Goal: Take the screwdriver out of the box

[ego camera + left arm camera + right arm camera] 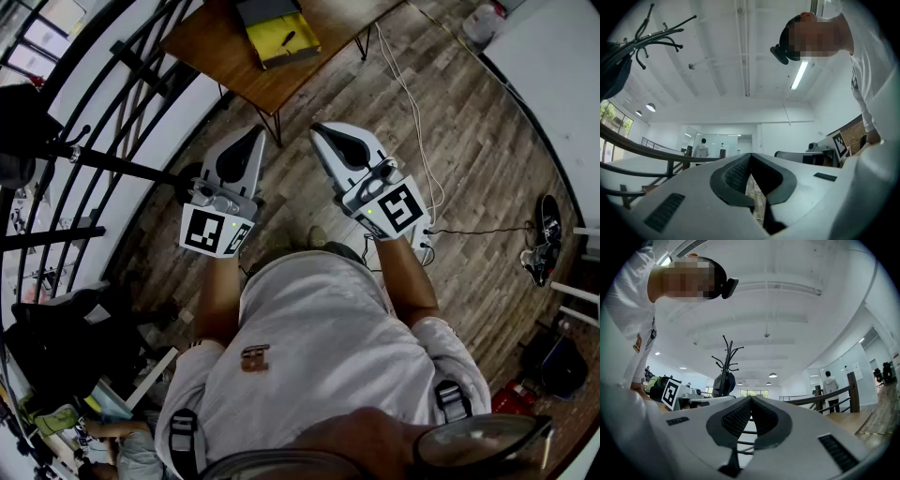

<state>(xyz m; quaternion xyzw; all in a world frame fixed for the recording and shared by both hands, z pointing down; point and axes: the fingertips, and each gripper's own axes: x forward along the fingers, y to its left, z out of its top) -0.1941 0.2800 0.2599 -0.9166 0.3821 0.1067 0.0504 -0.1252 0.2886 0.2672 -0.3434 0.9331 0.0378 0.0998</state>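
Observation:
In the head view a yellow open box [283, 39] lies on a brown wooden table [225, 52] at the top. A small dark tool [288, 38] lies inside it; it looks like the screwdriver. Both grippers are held in front of the person's chest, well short of the table and tilted slightly upward. My left gripper [253, 132] [750, 157] is shut, its tips meeting with nothing between them. My right gripper [319, 128] [751, 399] is also shut and empty. Neither gripper view shows the box; both look toward the ceiling.
A black curved railing [112, 122] runs down the left side. White cables [417, 141] trail over the wooden floor on the right. A white table [553, 66] stands at top right. Bags and clutter [56, 347] lie at lower left. A coat rack [725, 366] stands beyond the right gripper.

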